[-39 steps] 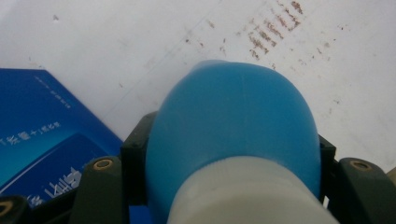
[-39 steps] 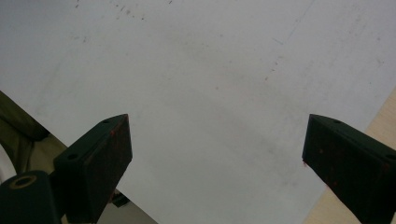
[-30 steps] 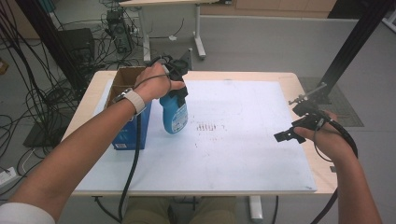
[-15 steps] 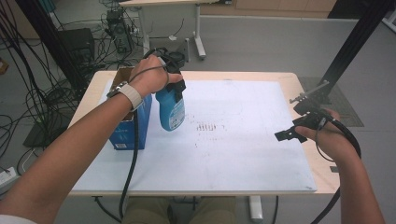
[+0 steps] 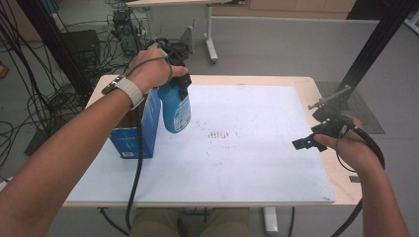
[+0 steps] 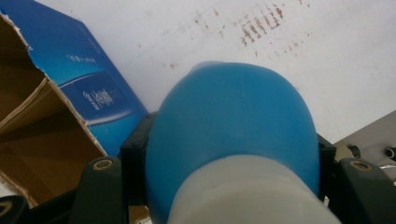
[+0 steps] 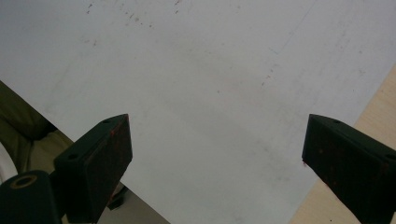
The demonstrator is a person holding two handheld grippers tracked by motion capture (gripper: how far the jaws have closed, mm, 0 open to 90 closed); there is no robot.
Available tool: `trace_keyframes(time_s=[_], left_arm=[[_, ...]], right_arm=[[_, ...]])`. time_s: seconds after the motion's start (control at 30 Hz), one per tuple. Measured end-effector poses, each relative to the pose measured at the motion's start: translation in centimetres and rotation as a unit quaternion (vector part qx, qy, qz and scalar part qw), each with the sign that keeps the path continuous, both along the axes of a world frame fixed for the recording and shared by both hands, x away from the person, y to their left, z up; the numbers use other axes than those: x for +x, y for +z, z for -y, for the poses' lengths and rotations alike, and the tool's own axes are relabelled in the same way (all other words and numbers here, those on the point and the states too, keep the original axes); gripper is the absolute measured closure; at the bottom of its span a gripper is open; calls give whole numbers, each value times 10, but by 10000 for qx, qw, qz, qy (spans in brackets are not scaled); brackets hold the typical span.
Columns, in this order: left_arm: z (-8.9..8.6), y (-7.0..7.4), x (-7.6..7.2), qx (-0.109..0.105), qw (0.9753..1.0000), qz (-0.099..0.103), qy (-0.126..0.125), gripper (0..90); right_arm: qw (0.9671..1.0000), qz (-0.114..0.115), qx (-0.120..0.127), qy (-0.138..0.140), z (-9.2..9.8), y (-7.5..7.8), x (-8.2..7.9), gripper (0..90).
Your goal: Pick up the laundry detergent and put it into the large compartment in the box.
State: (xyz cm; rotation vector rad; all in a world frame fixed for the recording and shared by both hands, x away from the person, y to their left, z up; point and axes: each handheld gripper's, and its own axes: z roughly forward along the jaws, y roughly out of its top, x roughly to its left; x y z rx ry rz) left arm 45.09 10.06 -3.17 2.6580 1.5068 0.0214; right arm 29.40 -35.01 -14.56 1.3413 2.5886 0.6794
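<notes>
Two grippers at work: the left gripper [image 5: 174, 84] clamps a blue bottle [image 5: 176, 108] aloft beside the box [image 5: 129, 140] (likely for clearance). Right gripper [image 5: 310, 142] gapes empty over the table [image 5: 257, 163].

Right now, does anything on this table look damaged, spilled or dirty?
Yes. Reddish-brown specks and short dashes stain the white board near its middle, and the blue box has a ragged, torn top edge. Nothing looks spilled.

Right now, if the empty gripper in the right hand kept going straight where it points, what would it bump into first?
Probably the white board on the table. The right gripper has open jaws with nothing between them, aimed down at bare board near its edge; nothing else seems to lie ahead, though depth is hard to judge.
</notes>
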Motion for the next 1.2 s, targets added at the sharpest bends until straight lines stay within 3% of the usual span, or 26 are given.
trace_keyframes(time_s=[0.3, 0.7, 0.97, 1.2], left_arm=[[-4, 26, -5, 7, 10000, -32, 61, 377], [-18, 50, -8, -49, 9993, -9, 371, 377], [-34, 58, -8, -185, 9970, 61, 754, 377], [-46, 65, -6, -158, 9948, 58, 1002, 377]], right_arm=[[10000, -2, -12, 72, -5, 0, 5, 83], [9999, 13, 18, 168, -11, 0, 13, 83], [9997, 54, 73, 226, -13, -2, 17, 83], [9997, 67, 93, 227, -11, -1, 18, 83]])
